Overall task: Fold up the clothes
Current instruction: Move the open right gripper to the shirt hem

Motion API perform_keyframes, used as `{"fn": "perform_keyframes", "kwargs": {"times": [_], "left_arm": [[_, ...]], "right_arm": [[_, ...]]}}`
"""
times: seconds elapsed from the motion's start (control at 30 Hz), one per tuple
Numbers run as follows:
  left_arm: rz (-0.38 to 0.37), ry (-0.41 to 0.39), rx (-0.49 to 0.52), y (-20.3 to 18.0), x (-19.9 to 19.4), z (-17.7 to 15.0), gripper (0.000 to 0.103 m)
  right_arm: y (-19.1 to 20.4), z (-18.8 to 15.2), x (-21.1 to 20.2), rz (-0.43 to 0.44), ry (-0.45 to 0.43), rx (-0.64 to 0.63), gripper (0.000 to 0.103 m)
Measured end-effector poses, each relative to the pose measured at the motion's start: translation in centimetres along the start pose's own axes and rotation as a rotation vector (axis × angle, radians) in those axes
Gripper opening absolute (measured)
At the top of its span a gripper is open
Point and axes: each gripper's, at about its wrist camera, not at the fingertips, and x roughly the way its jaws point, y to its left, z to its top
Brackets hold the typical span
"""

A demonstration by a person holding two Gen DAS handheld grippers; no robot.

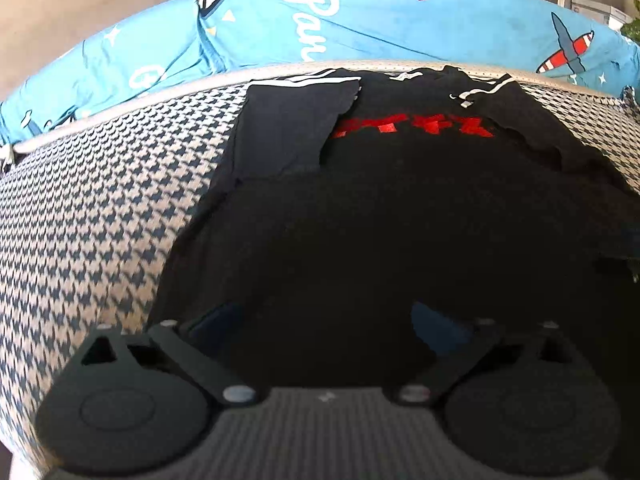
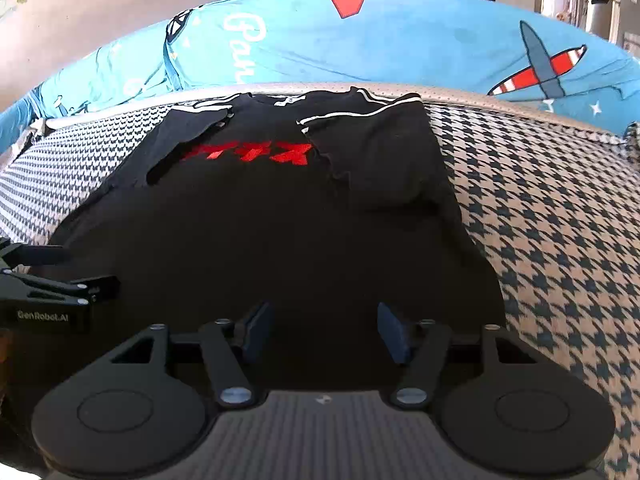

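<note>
A black shirt [image 2: 280,232] lies on a houndstooth bed [image 2: 560,220] beside a blue quilt [image 2: 400,48], under both grippers' [image 1: 324,320] [image 2: 324,328] wide, empty jaws.

Your right gripper [image 2: 325,328] is matte black, with two round discs at its base, angled link arms pinned by silver screws, dark blue pads [image 2: 256,330] on its fingers and a ribbed grey centre plate. Your left gripper [image 1: 326,326] is built alike, and its side carries "GenRobot.AI" in pale lettering.
</note>
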Motion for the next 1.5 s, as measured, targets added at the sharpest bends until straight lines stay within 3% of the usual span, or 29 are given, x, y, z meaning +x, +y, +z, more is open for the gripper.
{"fn": "perform_keyframes", "kwargs": {"times": [0.37,1.07,1.3,1.5], "left_arm": [[-0.008,-0.012,-0.008,-0.1,-2.0,-2.6,0.102],[-0.013,0.001,-0.003,-0.3,-4.9,-5.9,0.103],[-0.015,0.015,0.02,-0.9,-5.9,-6.5,0.103],[-0.025,0.032,0.02,-1.0,-6.1,-6.6,0.103]], "right_arm": [[1.7,-3.7,-2.9,-0.06,-0.047,-0.012,0.062],[2.5,-9.2,-8.1,-0.106,-0.037,0.049,0.066],[1.6,-10.2,-9.9,-0.083,-0.049,0.131,0.066],[-0.9,-10.8,-11.9,-0.169,-0.13,0.276,0.066]]}}
